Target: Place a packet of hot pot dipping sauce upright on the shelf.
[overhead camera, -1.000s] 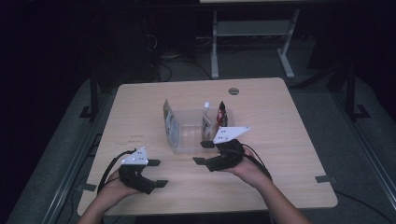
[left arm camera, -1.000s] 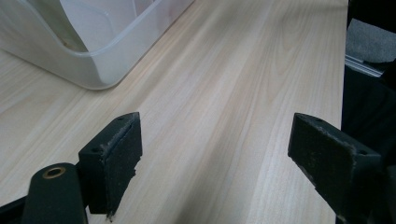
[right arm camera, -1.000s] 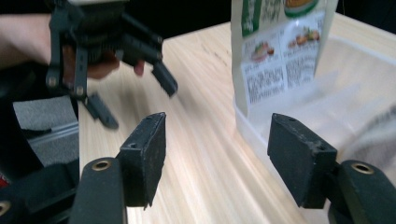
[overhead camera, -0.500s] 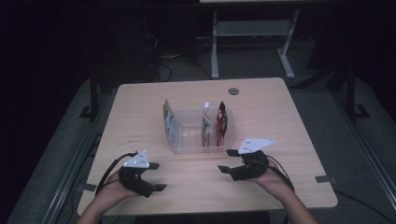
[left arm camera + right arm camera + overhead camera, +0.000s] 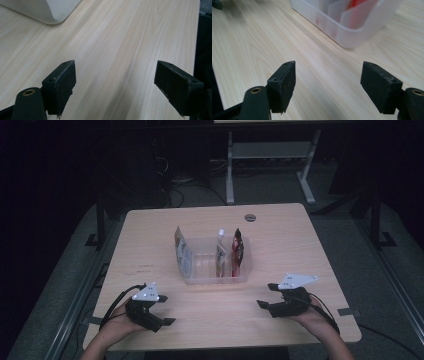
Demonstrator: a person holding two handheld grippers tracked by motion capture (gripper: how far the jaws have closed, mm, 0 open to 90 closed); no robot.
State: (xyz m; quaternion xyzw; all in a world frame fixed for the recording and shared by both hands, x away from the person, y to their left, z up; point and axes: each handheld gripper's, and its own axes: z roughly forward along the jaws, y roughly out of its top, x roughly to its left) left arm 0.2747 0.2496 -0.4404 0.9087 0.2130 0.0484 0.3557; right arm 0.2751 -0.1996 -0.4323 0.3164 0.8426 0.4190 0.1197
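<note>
My left gripper (image 5: pixel 161 310) and right gripper (image 5: pixel 267 296) rest on the pale wooden surface (image 5: pixel 300 240), jaws released, the right's just widened, near the clear plastic bin (image 5: pixel 200 265) of snack packets (image 5: pixel 237 251).

We find no readable text: the print on the packets (image 5: pixel 228 254) in the clear bin (image 5: pixel 215 279) is too blurred.

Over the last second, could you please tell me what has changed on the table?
The right gripper drew back from the clear bin toward the table's near right edge, its jaws opening with nothing between them. The left gripper kept its place, open and empty. The bin and its three upright packets, the red one included, stayed as they were on the table.
</note>
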